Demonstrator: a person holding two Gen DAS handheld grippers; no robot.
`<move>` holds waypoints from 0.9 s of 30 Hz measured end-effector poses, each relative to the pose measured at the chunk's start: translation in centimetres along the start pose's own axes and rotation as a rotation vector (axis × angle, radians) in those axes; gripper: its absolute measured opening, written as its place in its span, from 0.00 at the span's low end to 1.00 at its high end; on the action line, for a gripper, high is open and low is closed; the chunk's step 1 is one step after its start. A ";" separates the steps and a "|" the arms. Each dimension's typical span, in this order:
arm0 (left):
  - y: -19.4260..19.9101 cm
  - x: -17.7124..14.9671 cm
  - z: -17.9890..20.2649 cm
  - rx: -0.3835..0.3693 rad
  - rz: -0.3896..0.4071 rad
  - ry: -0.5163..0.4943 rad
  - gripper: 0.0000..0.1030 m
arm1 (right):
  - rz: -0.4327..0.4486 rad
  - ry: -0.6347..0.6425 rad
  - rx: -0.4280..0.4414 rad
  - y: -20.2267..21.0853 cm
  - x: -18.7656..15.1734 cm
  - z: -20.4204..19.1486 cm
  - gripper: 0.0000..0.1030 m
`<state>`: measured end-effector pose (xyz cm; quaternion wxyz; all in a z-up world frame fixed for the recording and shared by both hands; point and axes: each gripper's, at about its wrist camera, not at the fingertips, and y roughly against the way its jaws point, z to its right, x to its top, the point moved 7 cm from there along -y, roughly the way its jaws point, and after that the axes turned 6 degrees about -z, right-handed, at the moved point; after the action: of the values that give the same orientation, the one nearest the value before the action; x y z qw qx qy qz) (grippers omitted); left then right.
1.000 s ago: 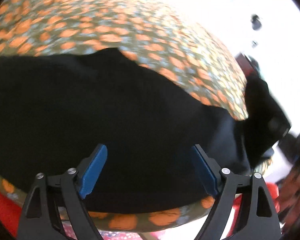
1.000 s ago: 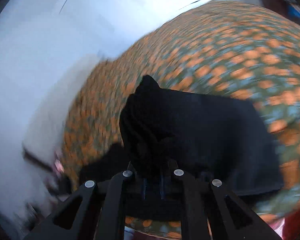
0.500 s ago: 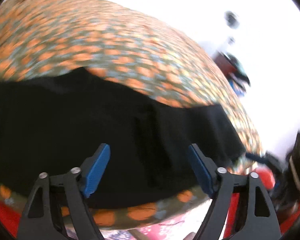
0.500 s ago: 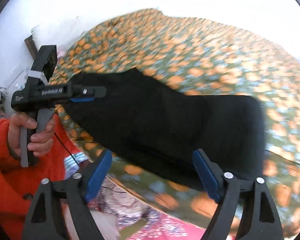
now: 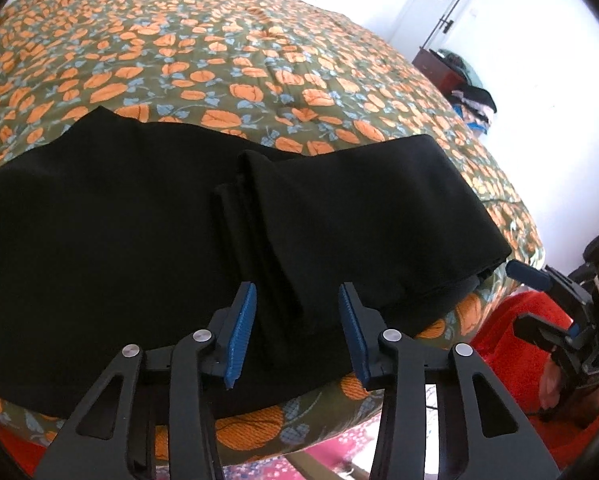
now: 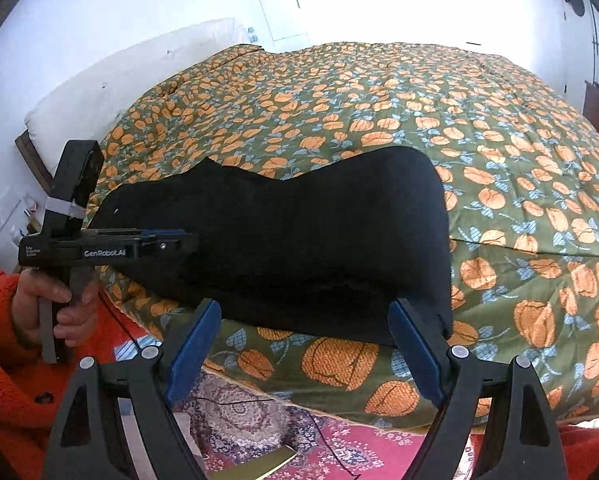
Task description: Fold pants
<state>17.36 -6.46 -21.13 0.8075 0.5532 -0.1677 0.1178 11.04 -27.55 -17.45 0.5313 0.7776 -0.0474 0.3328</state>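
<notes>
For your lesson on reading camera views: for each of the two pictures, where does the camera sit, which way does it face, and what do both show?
Left wrist: on the left gripper, looking down at the black pants; its jaws are closing, apparently above a fold; right gripper at right.
Right wrist: on the right gripper, jaws wide, facing the pants' near edge; left hand and orange sleeve at left.
Shared: pants, floral bedspread.
</notes>
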 end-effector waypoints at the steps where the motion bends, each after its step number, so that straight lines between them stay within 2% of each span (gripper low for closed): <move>1: -0.2 -0.1 0.2 0.002 -0.004 -0.005 0.39 | 0.002 0.004 0.002 0.0 -0.1 -0.1 0.83; 8: -1.4 0.1 1.2 0.014 -0.030 -0.042 0.39 | 0.004 -0.001 -0.003 -0.1 -0.2 -0.1 0.83; 9: -1.8 0.2 1.2 0.025 -0.034 -0.048 0.33 | 0.004 -0.006 -0.003 -0.1 -0.2 0.0 0.83; 10: -2.1 0.2 1.2 0.036 -0.042 -0.050 0.08 | 0.004 -0.014 -0.005 -0.1 -0.1 0.1 0.83; 11: -2.4 0.2 1.2 0.038 -0.059 -0.047 0.08 | 0.004 -0.018 -0.007 -0.1 -0.1 0.2 0.83; 14: -0.7 0.2 1.5 0.017 -0.025 -0.036 0.05 | 0.013 -0.027 -0.018 0.1 0.0 0.5 0.83; 18: 2.2 -0.9 1.3 0.019 0.001 -0.069 0.05 | 0.087 -0.035 -0.054 1.7 0.7 1.2 0.83; 20: 1.3 -1.7 0.1 0.044 -0.041 -0.045 0.05 | 0.101 -0.053 -0.057 1.9 0.9 1.7 0.83; 23: -1.6 -2.8 -2.3 0.072 -0.127 0.022 0.06 | 0.071 -0.101 -0.041 1.0 0.8 2.6 0.83; 25: -1.1 -2.5 -2.2 0.051 -0.119 0.035 0.08 | 0.054 -0.124 -0.030 0.6 0.7 3.0 0.83; 26: -0.6 -2.2 -2.0 0.043 -0.106 0.026 0.12 | 0.056 -0.124 -0.031 0.7 0.7 3.0 0.83; 27: 0.2 -2.0 -1.7 0.036 -0.082 0.017 0.26 | 0.064 -0.117 -0.036 0.9 0.8 3.0 0.83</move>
<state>15.70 -4.80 -22.36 0.8030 0.5729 -0.1359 0.0921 12.67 -30.32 -16.93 0.5305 0.7843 -0.1091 0.3024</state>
